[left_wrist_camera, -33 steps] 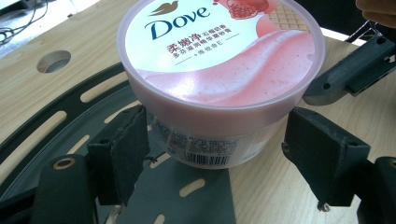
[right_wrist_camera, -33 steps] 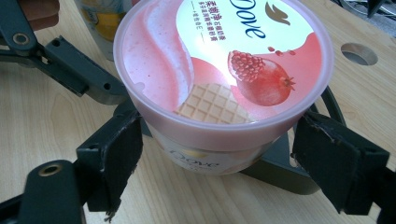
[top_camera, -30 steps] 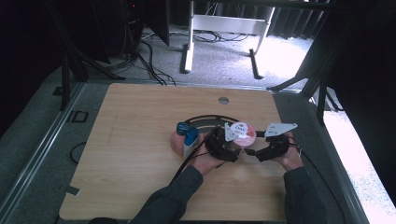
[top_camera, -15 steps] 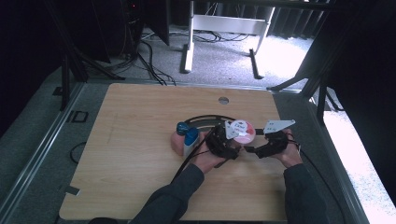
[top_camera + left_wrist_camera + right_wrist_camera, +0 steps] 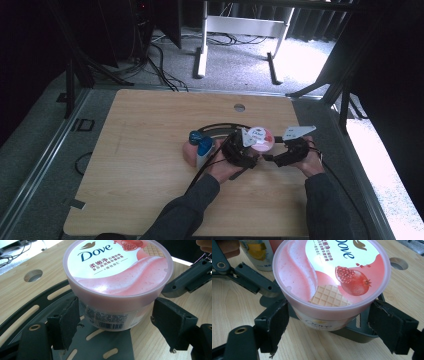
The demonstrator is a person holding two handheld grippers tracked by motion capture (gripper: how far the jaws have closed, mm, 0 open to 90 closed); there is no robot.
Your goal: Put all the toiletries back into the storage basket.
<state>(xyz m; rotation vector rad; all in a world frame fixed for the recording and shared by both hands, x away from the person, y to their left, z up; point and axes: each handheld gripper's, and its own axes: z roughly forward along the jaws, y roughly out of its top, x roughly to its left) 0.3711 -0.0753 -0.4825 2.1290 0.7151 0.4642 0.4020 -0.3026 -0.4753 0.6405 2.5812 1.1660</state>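
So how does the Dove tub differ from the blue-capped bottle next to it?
The tub is pink, low and wide with a flat printed lid; the bottle is pale, narrower, blue-capped. The tub sits between the jaws of the left gripper and right gripper; the bottle stands aside, ungripped. Both are closed containers.

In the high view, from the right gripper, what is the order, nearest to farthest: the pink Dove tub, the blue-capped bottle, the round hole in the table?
1. Pink Dove tub, just left of the right gripper.
2. Blue-capped bottle, farther left, beyond the left gripper.
3. Round hole in the wooden table, up near the far edge; close to the bottle's distance, so ranks 2 and 3 are uncertain.
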